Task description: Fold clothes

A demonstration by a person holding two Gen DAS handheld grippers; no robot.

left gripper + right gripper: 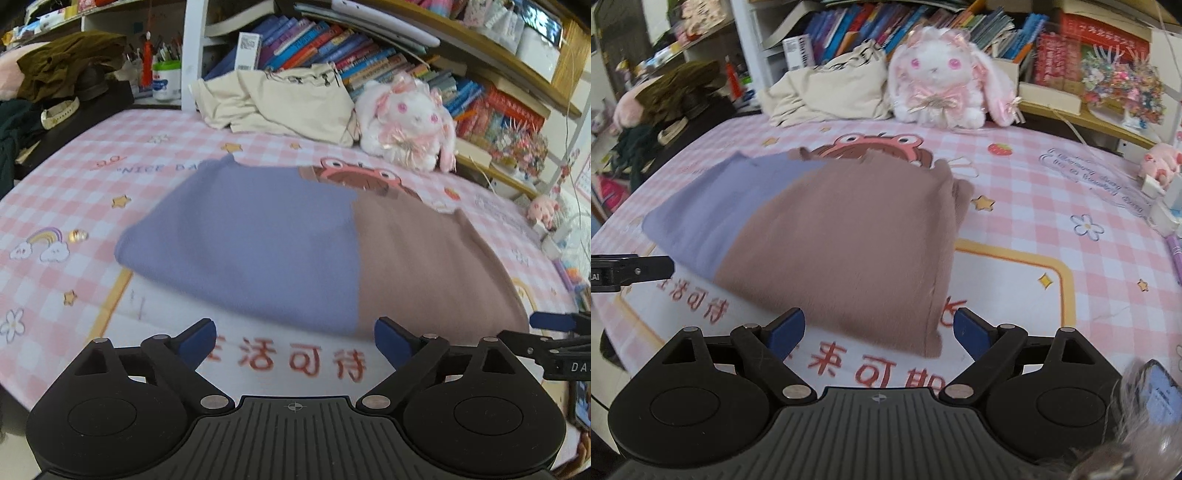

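A folded garment, half lavender-blue and half brown, lies flat on the pink checked sheet. In the right wrist view its brown part fills the middle and the blue part lies to the left. My left gripper is open and empty, just short of the garment's near edge. My right gripper is open and empty at the brown near corner. The right gripper's finger shows at the right edge of the left wrist view.
A cream garment is heaped at the back by a white plush rabbit. Bookshelves stand behind. Dark clothes and a watch lie at the left. A phone is at the lower right.
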